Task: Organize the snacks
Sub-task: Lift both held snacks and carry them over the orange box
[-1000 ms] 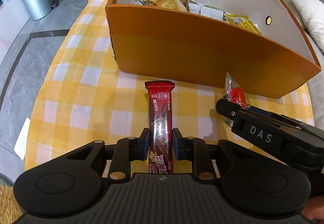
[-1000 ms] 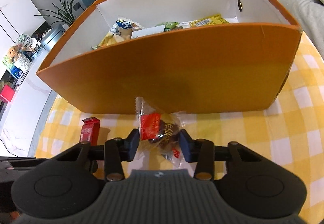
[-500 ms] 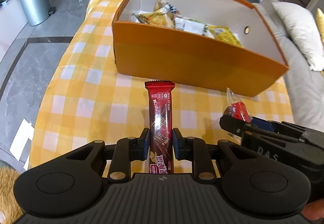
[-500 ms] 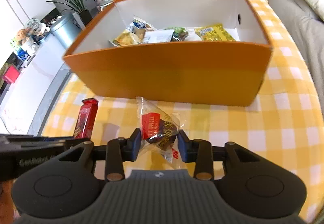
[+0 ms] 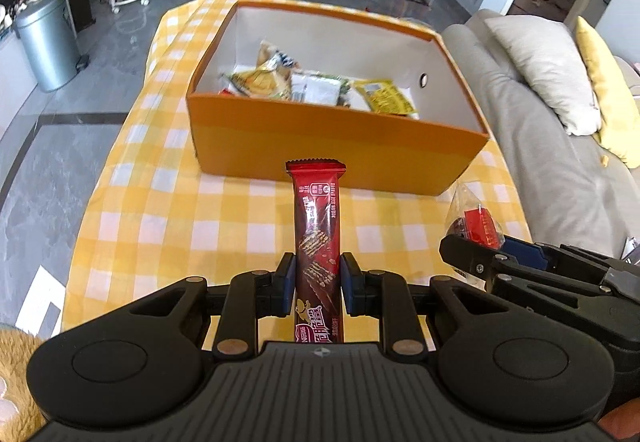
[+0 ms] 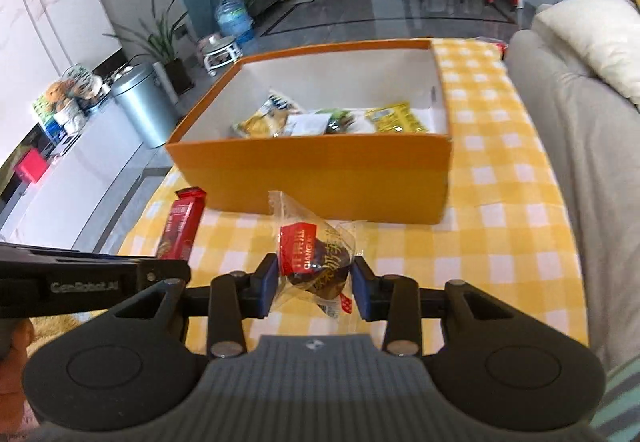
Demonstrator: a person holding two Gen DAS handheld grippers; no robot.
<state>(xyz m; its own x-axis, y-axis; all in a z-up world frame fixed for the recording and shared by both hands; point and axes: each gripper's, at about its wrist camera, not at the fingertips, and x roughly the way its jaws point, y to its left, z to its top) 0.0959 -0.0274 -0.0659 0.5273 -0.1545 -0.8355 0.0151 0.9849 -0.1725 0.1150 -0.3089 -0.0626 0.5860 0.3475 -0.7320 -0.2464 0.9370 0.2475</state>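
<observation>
My left gripper (image 5: pixel 318 284) is shut on a long red wafer bar (image 5: pixel 316 226) that sticks out forward, raised above the cloth. My right gripper (image 6: pixel 314 282) is shut on a clear-wrapped dark cake with a red label (image 6: pixel 310 262), also lifted. Both point toward an orange box (image 5: pixel 332 146) with white inner walls, standing on the yellow checked tablecloth (image 5: pixel 160 210). Several snack packets (image 5: pixel 316 88) lie inside it. In the left wrist view the right gripper (image 5: pixel 472 258) and its cake (image 5: pixel 474 220) show at the right. The wafer bar (image 6: pixel 180 226) appears at left in the right wrist view.
A grey sofa (image 5: pixel 560 146) with cushions runs along the right of the table. A metal bin (image 5: pixel 46 42), potted plants and a water bottle stand on the floor at left. A white paper (image 5: pixel 40 302) lies on the floor by the table's near-left edge.
Both grippers have risen and drawn back from the box with their snacks. The box now looks smaller, and its inside shows from above.
</observation>
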